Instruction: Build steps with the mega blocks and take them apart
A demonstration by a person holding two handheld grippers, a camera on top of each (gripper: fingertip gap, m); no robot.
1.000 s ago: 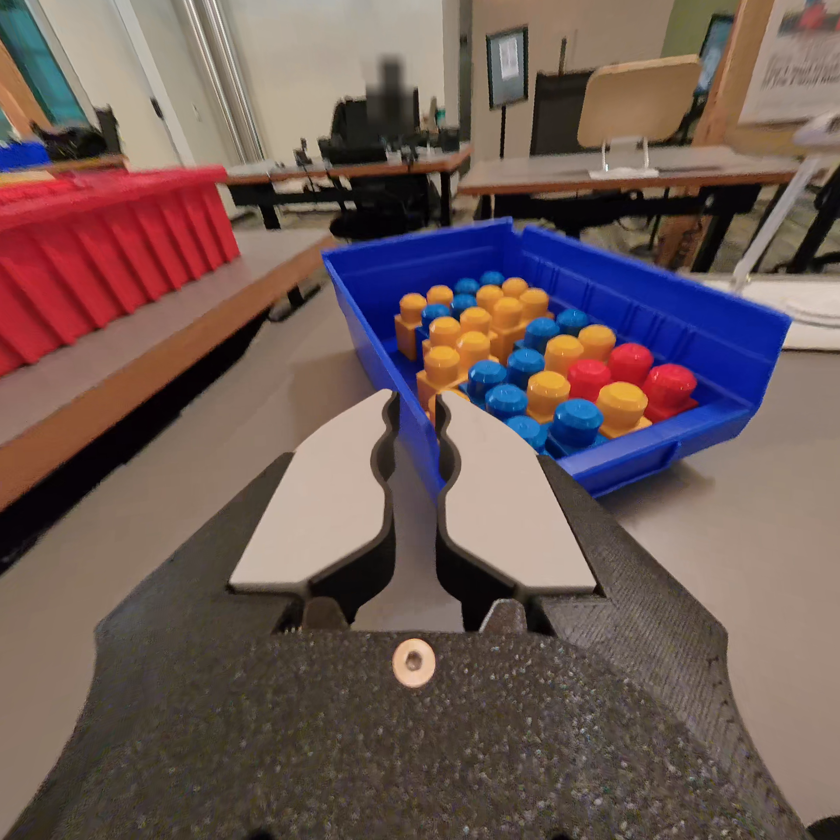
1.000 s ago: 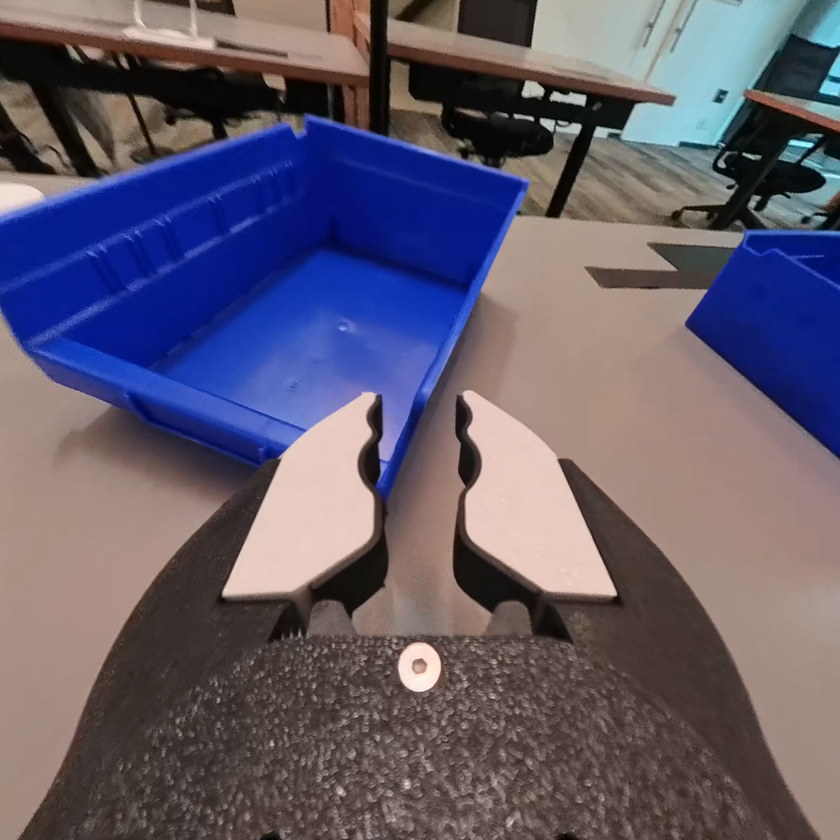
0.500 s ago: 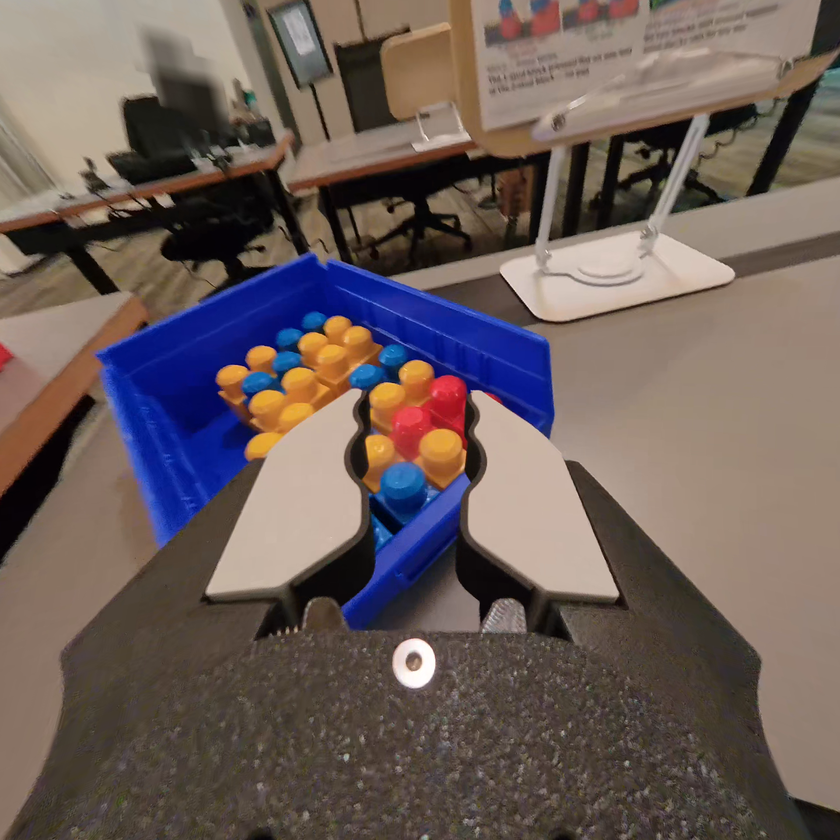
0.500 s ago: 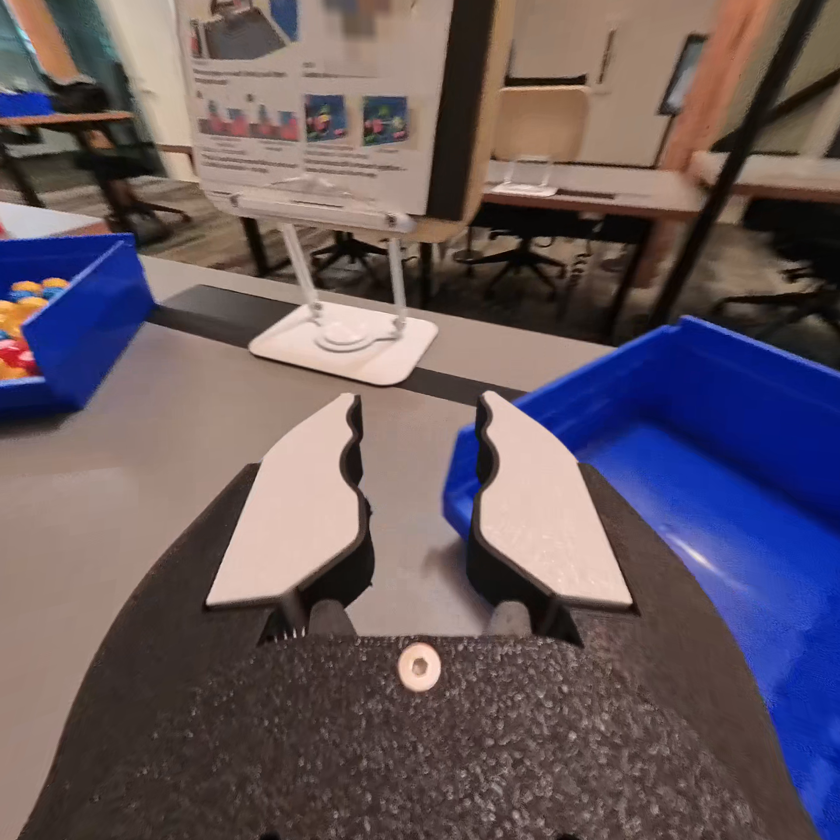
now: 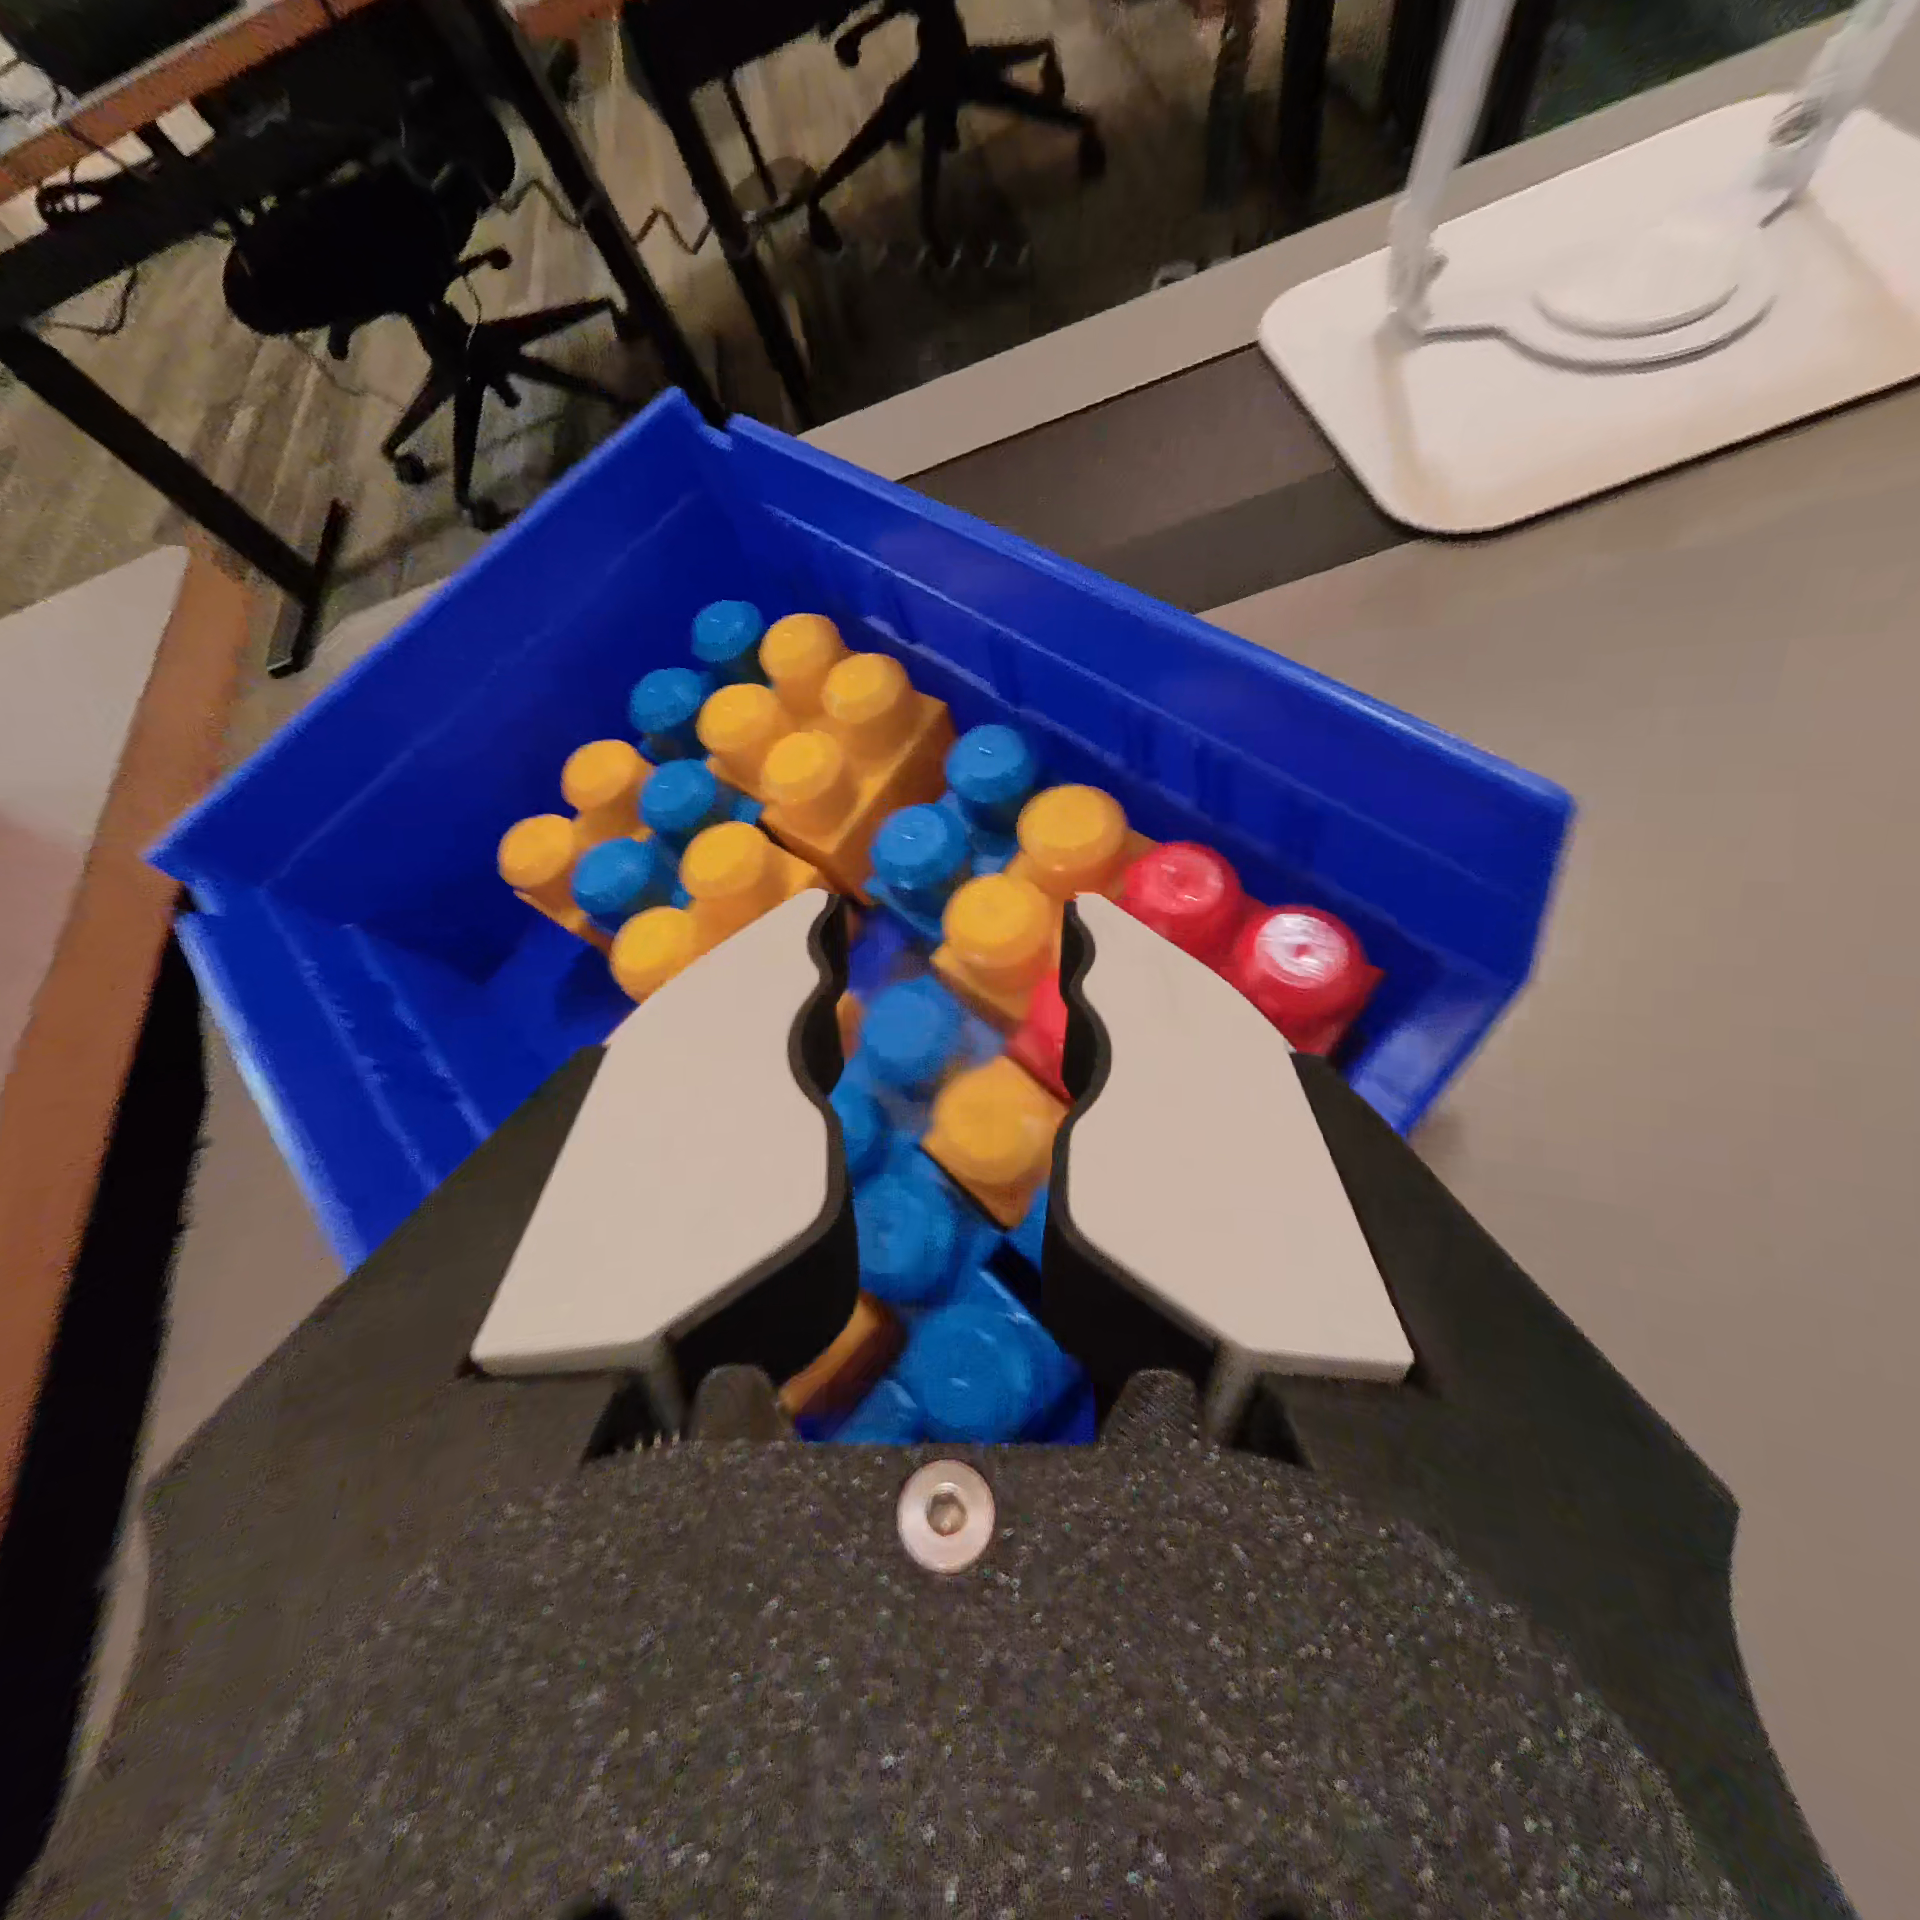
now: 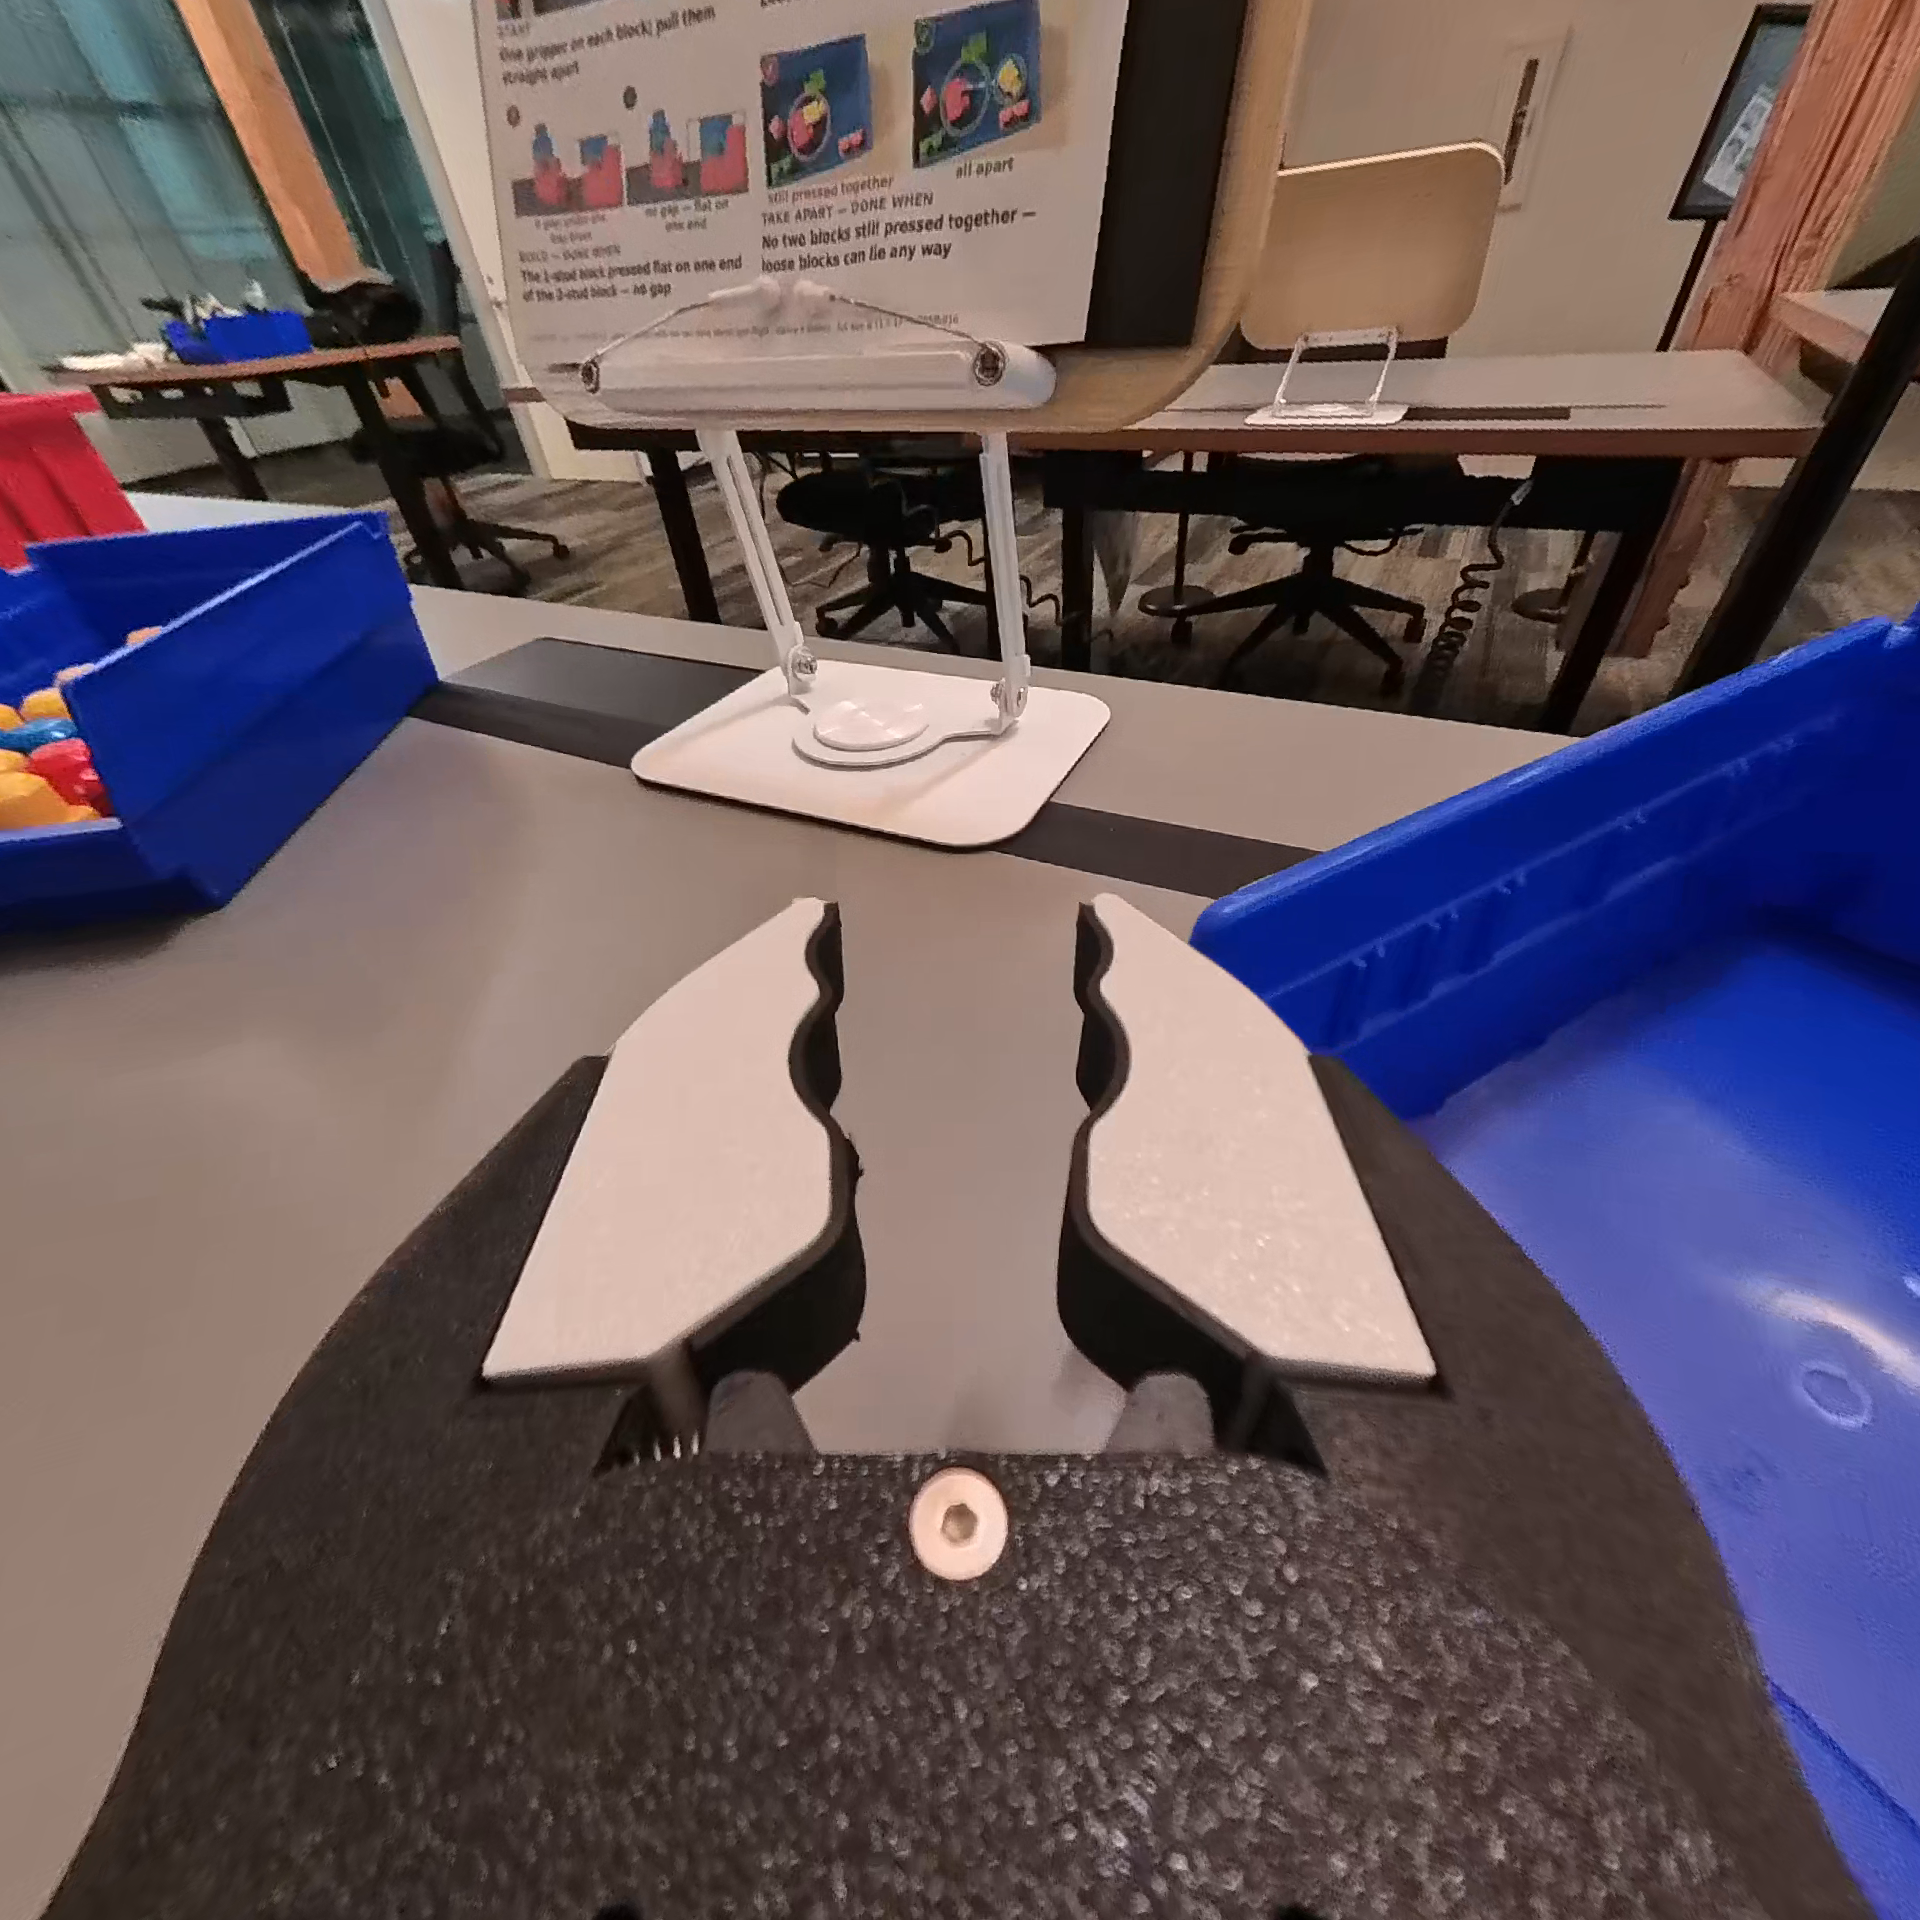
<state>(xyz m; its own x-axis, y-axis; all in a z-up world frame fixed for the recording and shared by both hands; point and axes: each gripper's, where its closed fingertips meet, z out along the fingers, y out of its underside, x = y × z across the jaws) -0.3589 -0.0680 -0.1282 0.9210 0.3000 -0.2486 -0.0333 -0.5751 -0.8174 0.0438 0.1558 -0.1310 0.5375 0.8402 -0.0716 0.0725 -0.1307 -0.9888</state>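
Note:
A blue bin [image 5: 1195, 717] holds several orange, blue and red mega blocks. My left gripper [image 5: 945, 914] is open and hangs over the bin's near end, above a blue block [image 5: 904, 1029] and an orange block [image 5: 997, 930]. It holds nothing. A red block [image 5: 1236, 935] lies to its right. My right gripper [image 6: 954, 920] is open and empty over the bare grey table [image 6: 312, 1018]. The block bin also shows at the left in the right wrist view [image 6: 249, 665]. An empty blue bin [image 6: 1621, 1039] stands just to the right of the right gripper.
A white stand [image 6: 883, 758] with an instruction sheet [image 6: 790, 156] is at the table's far edge; its base also shows in the left wrist view [image 5: 1621, 343]. Beyond are desks and office chairs [image 6: 1320, 582]. A red pleated object [image 6: 52, 468] is at the far left. The gap from one gripper's tips to the other's is roughly 45 centimeters.
My left gripper has swung right, opened wider and moved in over the blocks in the bin. My right gripper has turned left from the empty bin toward the stand and opened wider.

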